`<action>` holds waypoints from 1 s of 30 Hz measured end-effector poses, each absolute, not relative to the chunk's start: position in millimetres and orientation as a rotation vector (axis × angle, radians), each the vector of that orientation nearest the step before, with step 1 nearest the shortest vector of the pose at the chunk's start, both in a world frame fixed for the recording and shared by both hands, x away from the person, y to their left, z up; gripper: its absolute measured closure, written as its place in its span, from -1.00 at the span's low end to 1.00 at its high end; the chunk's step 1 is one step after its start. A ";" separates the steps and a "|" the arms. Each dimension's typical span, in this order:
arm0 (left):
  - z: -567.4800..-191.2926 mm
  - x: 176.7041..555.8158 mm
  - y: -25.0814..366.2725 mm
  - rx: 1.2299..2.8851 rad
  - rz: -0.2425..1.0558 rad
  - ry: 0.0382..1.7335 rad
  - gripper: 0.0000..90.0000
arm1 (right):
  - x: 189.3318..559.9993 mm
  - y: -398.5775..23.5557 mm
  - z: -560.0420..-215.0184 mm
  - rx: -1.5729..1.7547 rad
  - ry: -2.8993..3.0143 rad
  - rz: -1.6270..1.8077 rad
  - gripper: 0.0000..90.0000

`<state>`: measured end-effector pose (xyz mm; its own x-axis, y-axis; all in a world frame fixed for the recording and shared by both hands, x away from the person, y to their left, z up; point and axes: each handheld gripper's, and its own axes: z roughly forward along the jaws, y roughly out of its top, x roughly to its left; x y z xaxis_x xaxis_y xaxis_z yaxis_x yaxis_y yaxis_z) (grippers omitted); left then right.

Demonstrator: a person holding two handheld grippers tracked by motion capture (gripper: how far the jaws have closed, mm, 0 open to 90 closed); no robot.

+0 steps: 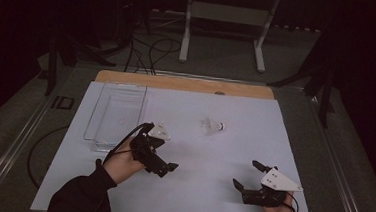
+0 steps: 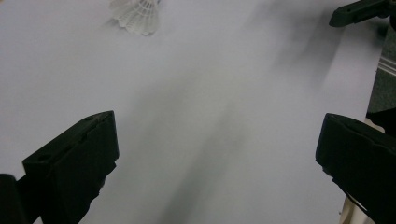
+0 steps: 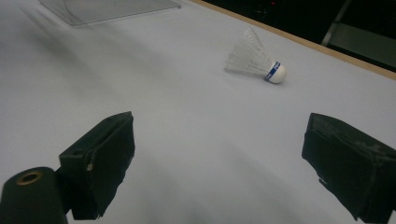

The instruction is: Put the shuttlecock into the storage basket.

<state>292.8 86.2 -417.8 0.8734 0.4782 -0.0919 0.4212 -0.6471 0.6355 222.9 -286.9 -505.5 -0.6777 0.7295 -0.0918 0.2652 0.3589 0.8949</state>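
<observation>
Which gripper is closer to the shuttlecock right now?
Left. The left gripper sits near-left of the shuttlecock, jaws open. The right gripper is farther off, toward the table's near right corner, also open and apart from it.

Bare white tabletop lies open around the shuttlecock; the clear tray stands well left.

Overall light: dim room, black toward the upper corners of the high view; the white tabletop is evenly lit.
Shadows: soft grey streaks cross the middle of the left gripper view.
Focus: near black jaws soft-edged; shuttlecock fairly crisp.
Glare: none strong.
</observation>
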 end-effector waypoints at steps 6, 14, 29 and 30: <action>-419.4 297.3 80.0 2.380 0.092 0.650 -0.99 | 223.0 -286.7 -505.9 0.865 2.148 1.278 -0.79; -416.7 303.7 69.7 2.391 0.112 0.661 -0.99 | 223.1 -286.6 -506.1 0.868 2.147 1.281 -0.79; -419.9 319.6 50.9 2.399 0.017 0.630 -0.99 | 223.3 -286.8 -506.4 0.868 2.152 1.284 -0.79; -419.9 319.6 50.9 2.399 0.017 0.630 -0.99 | 223.3 -286.8 -506.4 0.868 2.152 1.284 -0.79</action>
<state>319.6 50.9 -419.9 0.8847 0.4434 -0.1442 0.4351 -0.6740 0.5969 223.3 -286.8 -506.4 -0.6811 0.7275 -0.0830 0.2724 0.3570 0.8935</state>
